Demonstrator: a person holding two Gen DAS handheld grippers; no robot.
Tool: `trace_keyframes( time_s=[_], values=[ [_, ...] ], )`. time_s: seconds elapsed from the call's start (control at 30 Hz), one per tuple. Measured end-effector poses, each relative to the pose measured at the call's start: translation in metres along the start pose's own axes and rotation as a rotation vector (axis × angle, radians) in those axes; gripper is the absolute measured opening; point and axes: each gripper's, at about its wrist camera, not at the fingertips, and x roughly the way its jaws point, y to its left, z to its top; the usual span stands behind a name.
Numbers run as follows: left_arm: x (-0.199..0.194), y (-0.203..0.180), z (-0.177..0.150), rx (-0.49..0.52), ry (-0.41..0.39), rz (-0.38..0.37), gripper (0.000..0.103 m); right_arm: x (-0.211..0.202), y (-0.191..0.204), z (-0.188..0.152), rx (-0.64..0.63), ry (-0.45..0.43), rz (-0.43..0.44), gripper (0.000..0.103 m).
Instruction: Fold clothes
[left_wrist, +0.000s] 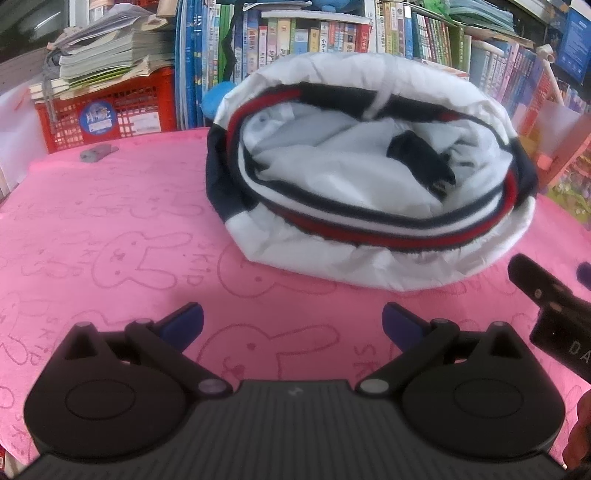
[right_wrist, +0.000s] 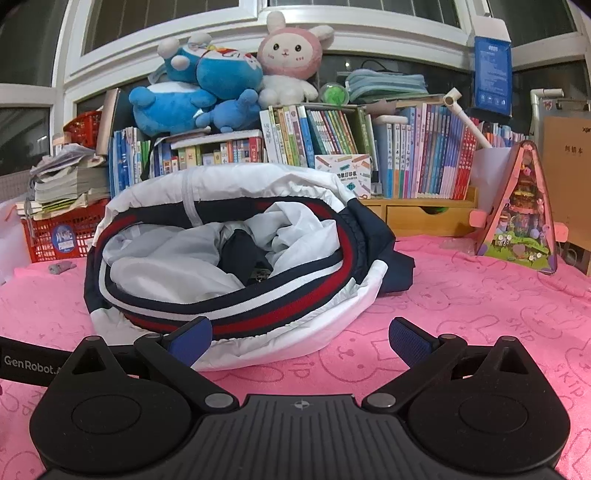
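Observation:
A bunched white jacket (left_wrist: 362, 177) with navy and red striped trim lies in a rounded heap on the pink towel (left_wrist: 110, 229). Its hem gapes toward me, showing white lining and a dark piece inside. My left gripper (left_wrist: 293, 325) hovers open just short of the heap, nothing between its blue pads. In the right wrist view the same jacket (right_wrist: 236, 251) fills the centre. My right gripper (right_wrist: 301, 338) is open too, its left pad (right_wrist: 190, 341) right at the white lower edge of the garment. The right gripper's black body (left_wrist: 554, 314) shows at the edge of the left wrist view.
Rows of books (right_wrist: 406, 158) and plush toys (right_wrist: 207, 88) stand behind the table. A red crate (left_wrist: 107, 114) with stacked papers sits back left. A small grey object (left_wrist: 98, 152) lies on the towel near it. A pink triangular toy house (right_wrist: 521, 210) stands at the right.

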Motion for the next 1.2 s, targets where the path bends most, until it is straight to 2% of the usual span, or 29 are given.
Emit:
trace_keyframes(
  time_s=[0.37,0.53,0.7,0.87,1.2],
  values=[
    [0.003,-0.007,-0.007,-0.002,-0.022,-0.004,0.103,-0.002,0.004,-0.002,-0.006,0.000,0.009,0.103],
    [0.005,-0.002,-0.009,-0.011,-0.011,-0.048,0.103,-0.003,0.006,-0.003,-0.012,0.000,0.017,0.103],
    [0.005,-0.002,-0.010,-0.011,-0.010,-0.037,0.103,-0.002,0.007,-0.003,-0.015,0.004,0.013,0.103],
    [0.005,0.002,-0.011,-0.025,-0.009,-0.066,0.103,-0.003,0.008,-0.003,-0.018,0.007,0.014,0.103],
    [0.006,0.002,-0.012,-0.014,-0.001,-0.062,0.103,-0.003,0.010,-0.005,-0.025,0.007,0.012,0.103]
  ],
)
